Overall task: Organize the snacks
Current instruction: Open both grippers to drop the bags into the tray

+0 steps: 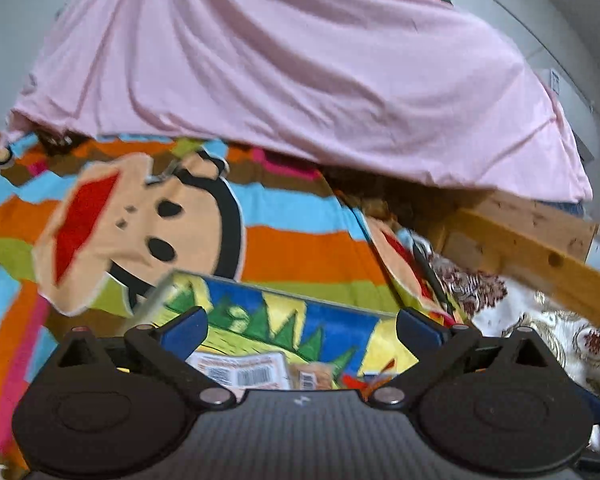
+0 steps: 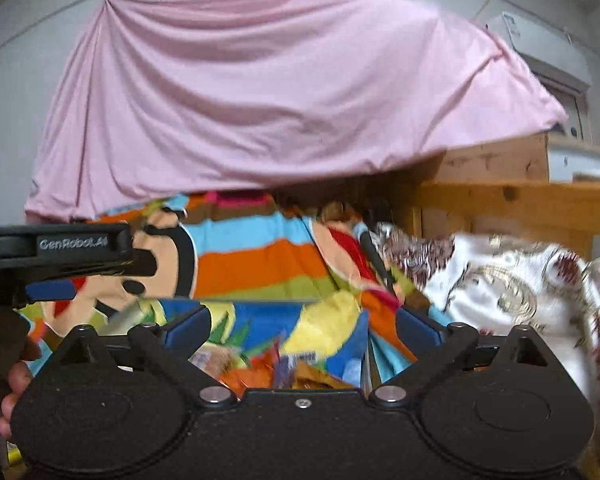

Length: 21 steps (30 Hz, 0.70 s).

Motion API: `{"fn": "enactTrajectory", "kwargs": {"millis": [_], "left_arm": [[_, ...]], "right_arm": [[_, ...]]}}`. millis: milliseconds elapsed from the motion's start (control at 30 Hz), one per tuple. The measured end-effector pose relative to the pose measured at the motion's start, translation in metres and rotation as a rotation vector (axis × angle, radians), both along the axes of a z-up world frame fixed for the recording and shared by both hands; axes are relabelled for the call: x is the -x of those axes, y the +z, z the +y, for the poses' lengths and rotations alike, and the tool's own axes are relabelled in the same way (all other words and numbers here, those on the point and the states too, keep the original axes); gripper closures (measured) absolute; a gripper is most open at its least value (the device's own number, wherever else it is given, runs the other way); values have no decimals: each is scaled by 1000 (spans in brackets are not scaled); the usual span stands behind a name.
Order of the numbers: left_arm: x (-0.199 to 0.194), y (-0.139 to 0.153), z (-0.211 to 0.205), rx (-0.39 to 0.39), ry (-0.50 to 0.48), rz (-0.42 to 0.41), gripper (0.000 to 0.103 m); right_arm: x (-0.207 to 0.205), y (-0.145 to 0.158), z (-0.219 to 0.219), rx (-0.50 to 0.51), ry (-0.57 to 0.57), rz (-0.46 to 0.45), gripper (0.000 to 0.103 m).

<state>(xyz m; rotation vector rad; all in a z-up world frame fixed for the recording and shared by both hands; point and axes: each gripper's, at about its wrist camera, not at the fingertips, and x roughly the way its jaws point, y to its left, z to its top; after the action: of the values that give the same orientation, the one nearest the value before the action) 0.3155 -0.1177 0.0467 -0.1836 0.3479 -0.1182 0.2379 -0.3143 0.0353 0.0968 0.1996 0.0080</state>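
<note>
A colourful box [image 1: 268, 316] with blue, yellow and green cartoon print sits on the striped bedspread just below my left gripper [image 1: 302, 326]. Snack packets with barcodes [image 1: 240, 372] lie inside it. The left jaws stand wide open and hold nothing. In the right wrist view the same box [image 2: 260, 320] lies under my right gripper [image 2: 302, 326], with orange and blue snack packets [image 2: 284, 368] inside. The right jaws are also wide open and empty. The left gripper's body [image 2: 60, 252] shows at the left edge of the right wrist view.
A striped cartoon bedspread [image 1: 292, 240] covers the bed. A pink sheet [image 1: 280, 60] hangs behind it. A white floral cloth [image 2: 500, 284] lies to the right, beside a wooden bed frame [image 2: 520, 196].
</note>
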Motion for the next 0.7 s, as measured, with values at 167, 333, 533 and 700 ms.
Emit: {"fn": "enactTrajectory", "kwargs": {"millis": [167, 333, 533, 700], "left_arm": [[37, 25, 19, -1, 37, -29, 1], [82, 43, 38, -18, 64, -65, 0], [133, 53, 55, -29, 82, -78, 0], [169, 56, 66, -53, 83, -67, 0]], "right_arm": [[33, 28, 6, -6, 23, -53, 1], [68, 48, 16, 17, 47, -98, 1], [110, 63, 26, 13, 59, -124, 1], [143, 70, 35, -8, 68, -121, 1]]}}
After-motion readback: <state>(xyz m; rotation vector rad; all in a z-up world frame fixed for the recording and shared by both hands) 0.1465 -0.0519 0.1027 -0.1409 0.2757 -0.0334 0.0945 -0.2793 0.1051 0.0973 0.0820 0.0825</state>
